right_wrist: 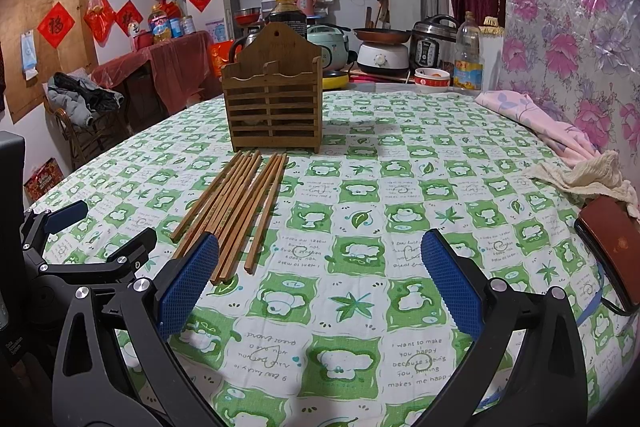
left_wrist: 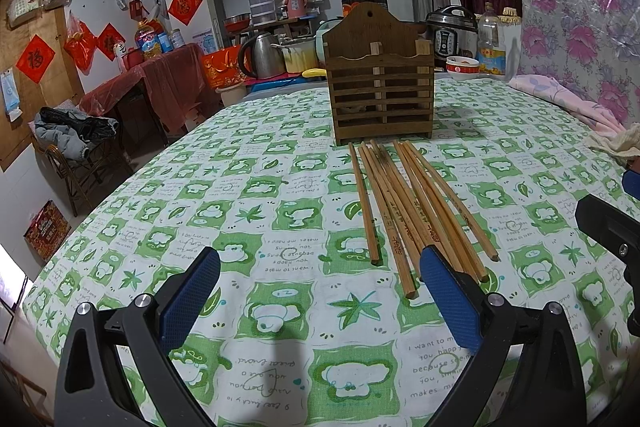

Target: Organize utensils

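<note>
A brown slatted wooden utensil holder point(left_wrist: 383, 79) stands upright on the worktop point(left_wrist: 280, 307), which is covered with a green-and-white patterned cloth. Just in front of the holder lies a loose bundle of long wooden chopsticks point(left_wrist: 416, 207), flat on the cloth, far tips close to the holder's base and fanning out toward the cameras.

The left gripper point(left_wrist: 320, 297) hovers over the cloth with its blue-padded fingers point(left_wrist: 190, 301) spread wide and holding nothing; its right pad overlaps the near ends of the chopsticks in view. The right gripper point(right_wrist: 320, 281) is likewise spread apart and empty, the chopsticks lying by its left pad point(right_wrist: 188, 285). A crumpled cream cloth point(right_wrist: 580, 175) sits at the worktop's right edge.
</note>
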Available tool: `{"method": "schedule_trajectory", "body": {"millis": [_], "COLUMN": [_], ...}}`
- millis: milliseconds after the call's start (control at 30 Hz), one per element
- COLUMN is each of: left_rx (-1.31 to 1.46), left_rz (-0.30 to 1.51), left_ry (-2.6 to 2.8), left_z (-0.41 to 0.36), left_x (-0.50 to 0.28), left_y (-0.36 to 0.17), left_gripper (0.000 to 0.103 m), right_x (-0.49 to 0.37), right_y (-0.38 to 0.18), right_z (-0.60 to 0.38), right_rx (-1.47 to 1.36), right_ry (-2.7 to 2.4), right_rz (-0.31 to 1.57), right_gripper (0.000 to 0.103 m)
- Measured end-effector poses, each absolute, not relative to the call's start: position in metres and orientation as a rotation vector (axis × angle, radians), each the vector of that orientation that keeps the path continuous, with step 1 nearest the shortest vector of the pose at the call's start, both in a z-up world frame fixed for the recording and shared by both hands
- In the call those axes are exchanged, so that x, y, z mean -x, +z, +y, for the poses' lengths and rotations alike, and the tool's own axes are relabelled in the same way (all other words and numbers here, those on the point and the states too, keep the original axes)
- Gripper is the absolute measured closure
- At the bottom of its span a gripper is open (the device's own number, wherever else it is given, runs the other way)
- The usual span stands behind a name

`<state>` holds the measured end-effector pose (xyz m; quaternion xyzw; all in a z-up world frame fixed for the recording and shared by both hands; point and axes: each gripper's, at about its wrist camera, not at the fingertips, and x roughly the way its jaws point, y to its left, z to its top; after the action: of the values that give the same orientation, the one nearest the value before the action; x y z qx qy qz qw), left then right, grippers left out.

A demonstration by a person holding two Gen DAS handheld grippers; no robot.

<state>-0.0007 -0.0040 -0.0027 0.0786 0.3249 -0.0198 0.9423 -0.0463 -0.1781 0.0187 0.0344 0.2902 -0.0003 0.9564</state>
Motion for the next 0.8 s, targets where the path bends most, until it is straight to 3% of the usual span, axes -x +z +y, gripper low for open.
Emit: {"method": "schedule_trajectory", "body": {"millis": [800], "left_rx": [-0.163], "left_rz": [0.66], "left_ry": [-0.04], "left_z": [-0.006], "left_x": [0.0016], "left_y": [-0.0026], "left_gripper": [0.005], "right_x": [0.0465], "right_y": [0.0186], "right_z": [-0.178], "right_rx": [-0.069], "right_ry": [0.001], "right_rz": [0.589], "right_gripper": [0.006]}}
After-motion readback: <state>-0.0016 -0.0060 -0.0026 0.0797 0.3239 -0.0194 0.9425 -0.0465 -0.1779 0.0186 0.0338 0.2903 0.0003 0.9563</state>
